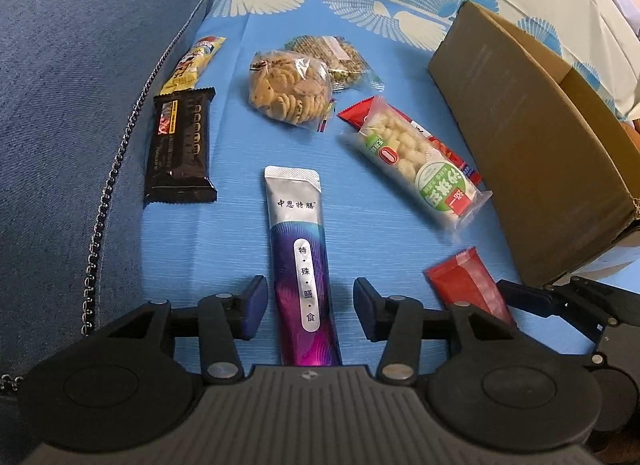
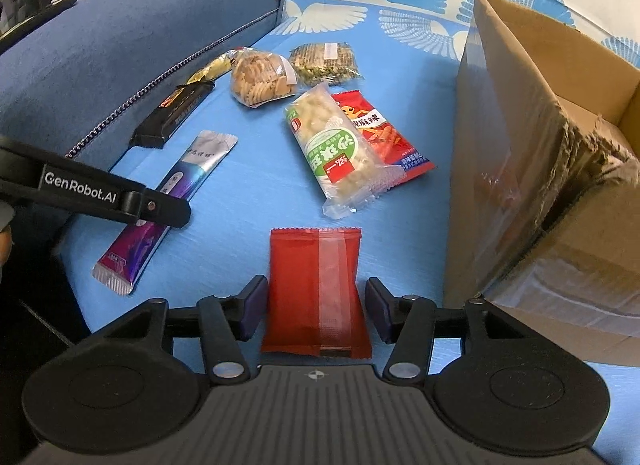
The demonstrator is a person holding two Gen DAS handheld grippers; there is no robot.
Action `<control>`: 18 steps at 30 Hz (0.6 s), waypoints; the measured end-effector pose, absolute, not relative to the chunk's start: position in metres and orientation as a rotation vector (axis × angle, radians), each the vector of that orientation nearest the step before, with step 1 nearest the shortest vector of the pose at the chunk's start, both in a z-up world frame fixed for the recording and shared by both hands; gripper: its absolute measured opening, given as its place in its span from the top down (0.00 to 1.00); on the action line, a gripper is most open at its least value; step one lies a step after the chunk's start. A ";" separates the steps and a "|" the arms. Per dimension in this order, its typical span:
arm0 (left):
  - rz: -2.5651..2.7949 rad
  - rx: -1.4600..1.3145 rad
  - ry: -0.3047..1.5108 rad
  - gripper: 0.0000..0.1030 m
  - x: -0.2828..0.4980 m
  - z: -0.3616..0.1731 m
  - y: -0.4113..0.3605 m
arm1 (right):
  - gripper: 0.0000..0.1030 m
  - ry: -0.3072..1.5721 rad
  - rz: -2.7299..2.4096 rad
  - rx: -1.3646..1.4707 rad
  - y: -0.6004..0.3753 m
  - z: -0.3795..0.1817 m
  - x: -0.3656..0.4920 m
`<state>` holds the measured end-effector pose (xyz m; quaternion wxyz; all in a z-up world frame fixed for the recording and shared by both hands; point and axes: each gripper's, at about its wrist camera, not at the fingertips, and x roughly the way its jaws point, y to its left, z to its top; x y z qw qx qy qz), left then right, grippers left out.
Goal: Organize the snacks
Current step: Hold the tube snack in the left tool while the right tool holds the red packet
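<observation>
My left gripper (image 1: 310,309) is open, its jaws on either side of a silver and purple stick pouch (image 1: 301,265) that lies flat on the blue sheet. The pouch also shows in the right wrist view (image 2: 168,201), partly under the left gripper's arm. My right gripper (image 2: 316,305) is open around a plain red packet (image 2: 316,289), also flat on the sheet; the packet shows in the left wrist view (image 1: 468,285). An open cardboard box (image 2: 540,169) stands to the right, also in the left wrist view (image 1: 532,145).
Further back lie a white and green rice-cracker pack (image 1: 416,161) over a red spicy-snack bag (image 2: 384,133), a cookie bag (image 1: 290,87), a green-brown cracker bag (image 1: 336,57), a black bar (image 1: 180,145) and a yellow bar (image 1: 196,63). A blue sofa cushion (image 1: 72,85) rises on the left.
</observation>
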<state>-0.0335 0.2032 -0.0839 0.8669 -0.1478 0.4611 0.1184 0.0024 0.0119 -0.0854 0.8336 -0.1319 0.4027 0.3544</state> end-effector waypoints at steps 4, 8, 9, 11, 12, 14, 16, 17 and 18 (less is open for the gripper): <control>0.249 -0.301 0.966 0.49 -0.033 -0.084 0.203 | 0.46 0.844 0.754 -0.299 0.013 -0.085 0.001; 0.251 -0.289 0.968 0.49 -0.032 -0.084 0.202 | 0.49 0.833 0.761 -0.318 0.014 -0.085 -0.001; 0.251 -0.285 0.969 0.50 -0.032 -0.084 0.201 | 0.51 0.829 0.764 -0.323 0.014 -0.085 -0.002; 0.253 -0.275 0.969 0.50 -0.032 -0.085 0.200 | 0.54 0.820 0.769 -0.336 0.014 -0.084 -0.004; 0.255 -0.270 0.969 0.51 -0.031 -0.085 0.199 | 0.55 0.815 0.769 -0.341 0.014 -0.084 -0.004; 0.256 -0.264 0.969 0.52 -0.031 -0.084 0.198 | 0.56 0.809 0.767 -0.345 0.014 -0.083 -0.005; 0.258 -0.262 0.968 0.55 -0.031 -0.084 0.198 | 0.56 0.804 0.762 -0.341 0.013 -0.082 -0.004; 0.260 -0.262 0.968 0.59 -0.031 -0.084 0.199 | 0.56 0.802 0.760 -0.337 0.011 -0.081 -0.004; 0.261 -0.262 0.966 0.63 -0.032 -0.084 0.199 | 0.56 0.799 0.758 -0.332 0.011 -0.080 -0.003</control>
